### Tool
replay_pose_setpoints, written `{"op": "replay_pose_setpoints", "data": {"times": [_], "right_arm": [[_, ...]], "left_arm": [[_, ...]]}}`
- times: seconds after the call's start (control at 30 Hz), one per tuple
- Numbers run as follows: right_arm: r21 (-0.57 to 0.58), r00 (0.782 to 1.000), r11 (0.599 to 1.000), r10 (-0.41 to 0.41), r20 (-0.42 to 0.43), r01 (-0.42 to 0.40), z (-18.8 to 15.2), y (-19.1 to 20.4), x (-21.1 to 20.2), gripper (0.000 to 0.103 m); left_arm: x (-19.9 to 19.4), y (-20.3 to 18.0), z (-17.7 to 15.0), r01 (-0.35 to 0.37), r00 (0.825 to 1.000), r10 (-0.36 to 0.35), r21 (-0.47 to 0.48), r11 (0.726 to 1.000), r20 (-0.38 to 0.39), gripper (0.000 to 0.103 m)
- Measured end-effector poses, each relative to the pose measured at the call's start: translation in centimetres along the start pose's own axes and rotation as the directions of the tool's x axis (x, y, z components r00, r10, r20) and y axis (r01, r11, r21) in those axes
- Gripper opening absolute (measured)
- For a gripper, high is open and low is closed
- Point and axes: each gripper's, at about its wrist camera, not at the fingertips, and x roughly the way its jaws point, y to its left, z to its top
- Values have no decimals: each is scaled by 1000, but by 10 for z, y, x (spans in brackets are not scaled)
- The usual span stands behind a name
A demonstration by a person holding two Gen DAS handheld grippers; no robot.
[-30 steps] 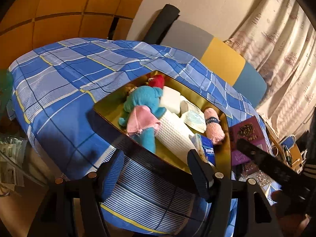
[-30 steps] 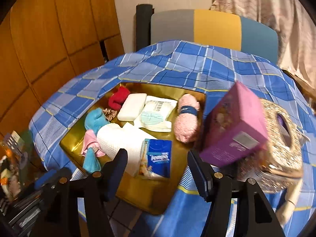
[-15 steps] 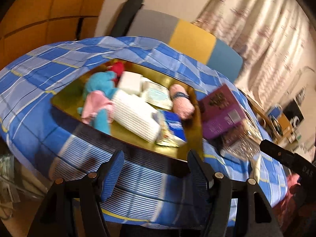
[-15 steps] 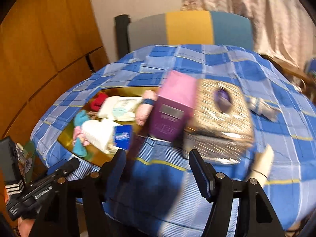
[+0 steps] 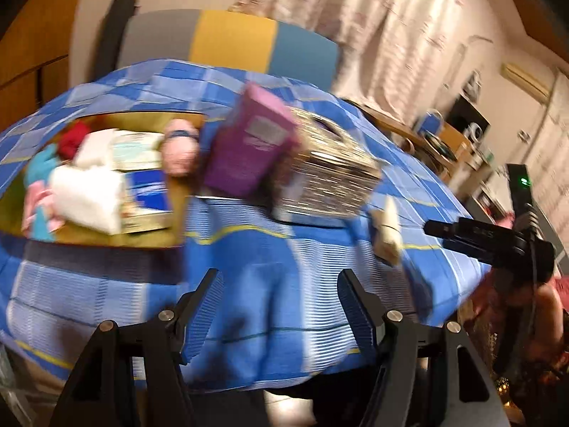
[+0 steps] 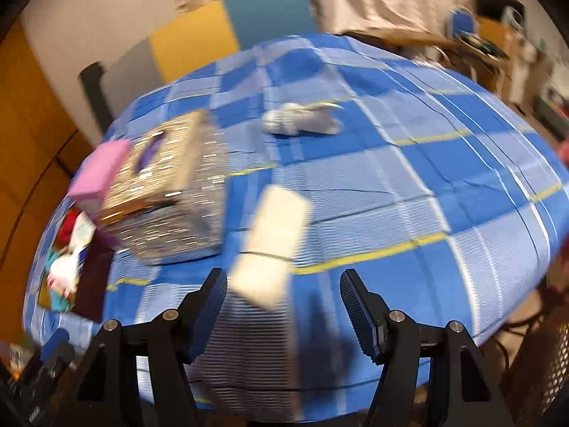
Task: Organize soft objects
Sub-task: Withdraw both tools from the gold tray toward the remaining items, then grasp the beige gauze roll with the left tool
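A gold tray on the blue checked tablecloth holds soft things: a white towel, a pink roll, a teal toy, a red cloth and a blue tissue pack. A cream rolled cloth lies on the cloth just beyond my right gripper, which is open and empty. A grey-white soft thing lies farther back. My left gripper is open and empty, over the table's near edge.
A purple box leans beside a glittery tissue box between tray and cream roll. A multicoloured chair back stands behind the table. Cluttered shelves and curtains fill the right. The right gripper's body shows at the left view's right edge.
Both views have swung right, away from the tray. The cream roll and grey soft thing have come into the right wrist view; the tray has slid to the far left.
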Motion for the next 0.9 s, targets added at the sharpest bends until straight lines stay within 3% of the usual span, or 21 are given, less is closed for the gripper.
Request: {"op": "replay_pose_setpoints", "data": {"times": [0.2,0.4,0.9], "right_arm": [[89,999,995,-44,25,42,9,-54,0,67],[108,998,993,-59,15,57,15,-86,1,67],[166,1000,986,-19,13,17,15,-126,3,68]], "left_arm": [[38,-72,17,53,997,-43,146,988,-71,68],[90,-129,28,72,988,-33,260,963,-152,68],[180,-175,35,0,970,82,337,941,-229,68]]}}
